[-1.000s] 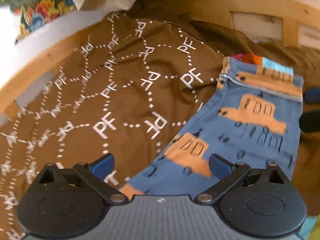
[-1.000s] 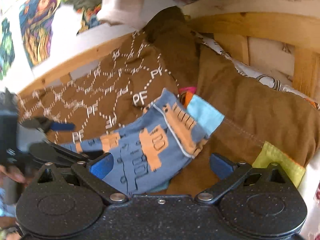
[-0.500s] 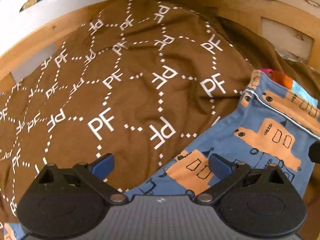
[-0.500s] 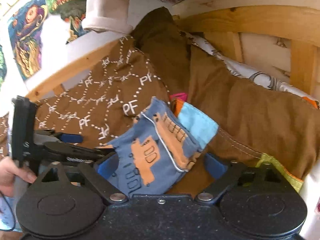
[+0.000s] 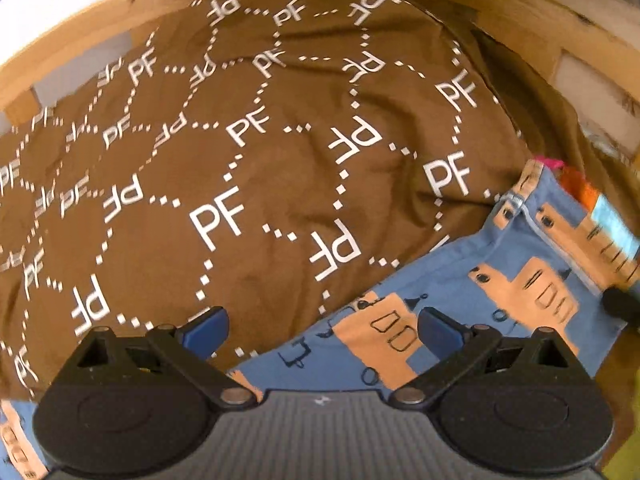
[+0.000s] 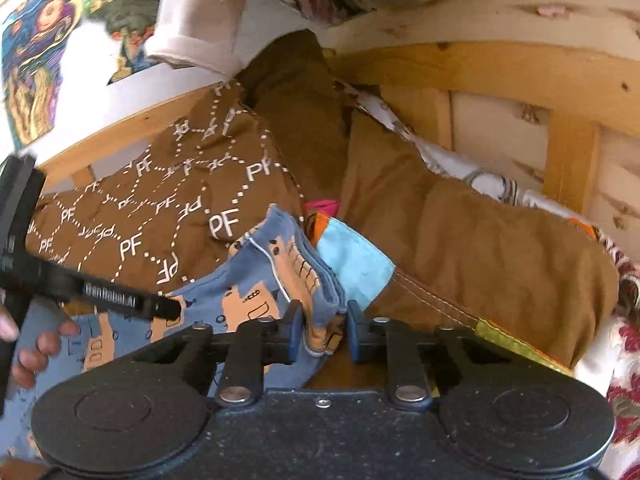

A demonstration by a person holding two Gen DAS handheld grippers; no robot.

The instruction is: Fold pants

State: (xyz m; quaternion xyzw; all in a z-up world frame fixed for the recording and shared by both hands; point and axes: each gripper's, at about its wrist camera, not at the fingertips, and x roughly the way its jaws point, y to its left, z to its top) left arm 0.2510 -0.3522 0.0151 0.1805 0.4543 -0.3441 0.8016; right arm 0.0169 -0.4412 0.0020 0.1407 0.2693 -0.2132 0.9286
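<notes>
Closing fast, the right gripper (image 6: 320, 330) now pinches the pants (image 6: 276, 276) hem, ready to fold; left gripper (image 5: 320, 326) hovers open above the blanket (image 5: 280, 140).

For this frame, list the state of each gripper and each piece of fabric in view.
Right gripper: jaws just closed in, pinching the pants' waistband corner.
Left gripper: open, nothing between the pads, above the pants' leg.
Blue pants: lying flat on the blanket, partly folded.
Brown PF blanket: spread out, wrinkled.
</notes>
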